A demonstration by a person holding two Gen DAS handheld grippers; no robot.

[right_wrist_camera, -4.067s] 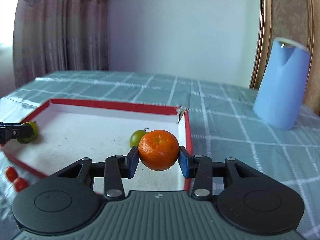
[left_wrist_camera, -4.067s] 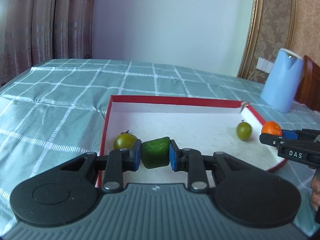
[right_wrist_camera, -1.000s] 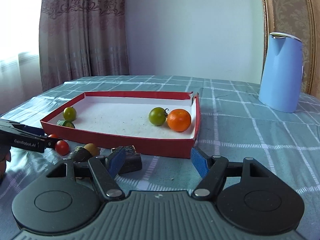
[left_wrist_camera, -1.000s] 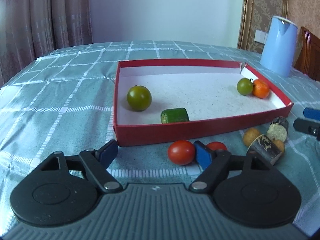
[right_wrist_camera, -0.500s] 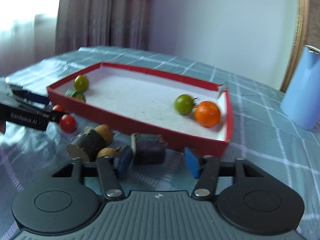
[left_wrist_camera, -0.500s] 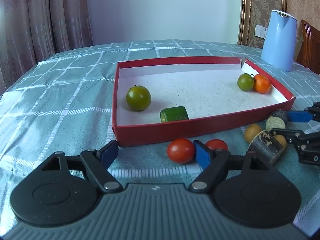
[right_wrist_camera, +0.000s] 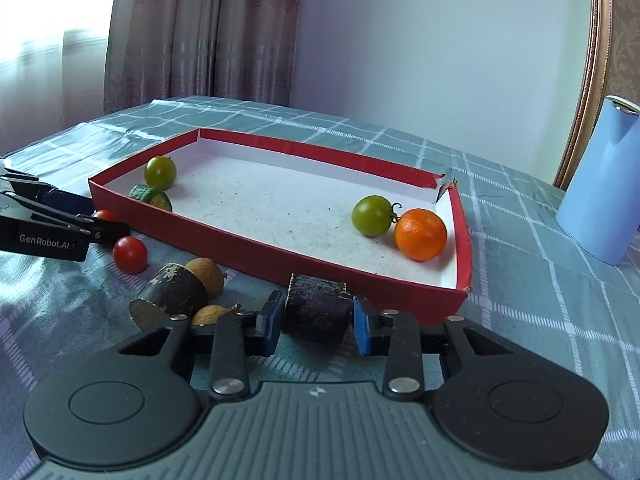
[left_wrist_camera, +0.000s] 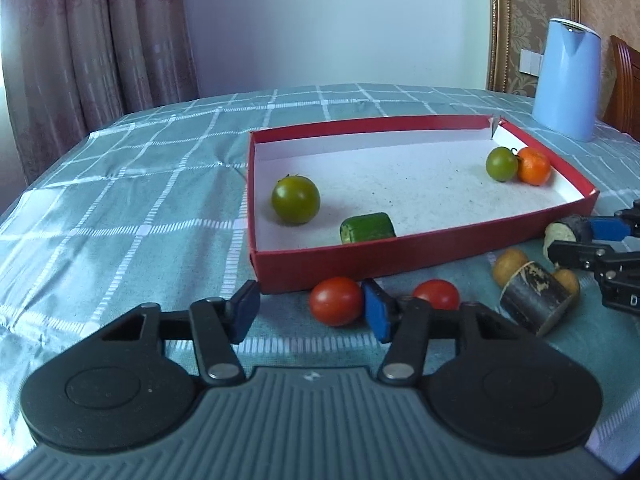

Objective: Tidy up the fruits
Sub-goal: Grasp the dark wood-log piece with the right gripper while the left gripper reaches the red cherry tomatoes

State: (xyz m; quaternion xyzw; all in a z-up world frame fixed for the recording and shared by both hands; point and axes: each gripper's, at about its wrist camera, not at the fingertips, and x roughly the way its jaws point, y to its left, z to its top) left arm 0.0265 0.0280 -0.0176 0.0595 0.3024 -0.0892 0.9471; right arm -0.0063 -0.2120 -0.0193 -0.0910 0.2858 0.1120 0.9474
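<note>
A red tray [left_wrist_camera: 400,258] [right_wrist_camera: 256,246] holds two green tomatoes [left_wrist_camera: 296,199] [right_wrist_camera: 373,216], a cucumber piece [left_wrist_camera: 367,228] and an orange [right_wrist_camera: 420,234]. My left gripper [left_wrist_camera: 310,308] is open around a red cherry tomato [left_wrist_camera: 336,301] on the cloth; a second red tomato [left_wrist_camera: 436,294] lies to the right. My right gripper [right_wrist_camera: 316,320] has closed its blue pads on a dark cylindrical fruit piece [right_wrist_camera: 316,312] in front of the tray. It also shows in the left wrist view [left_wrist_camera: 576,240].
Another dark cylinder piece [right_wrist_camera: 172,294] and small tan fruits [right_wrist_camera: 206,276] lie left of my right gripper. A blue kettle [left_wrist_camera: 566,80] stands behind the tray at the right. A checked teal cloth [left_wrist_camera: 120,200] covers the table.
My right gripper has moved in and closed on the dark fruit piece. My left gripper has moved slightly closer to the red tomato, still open.
</note>
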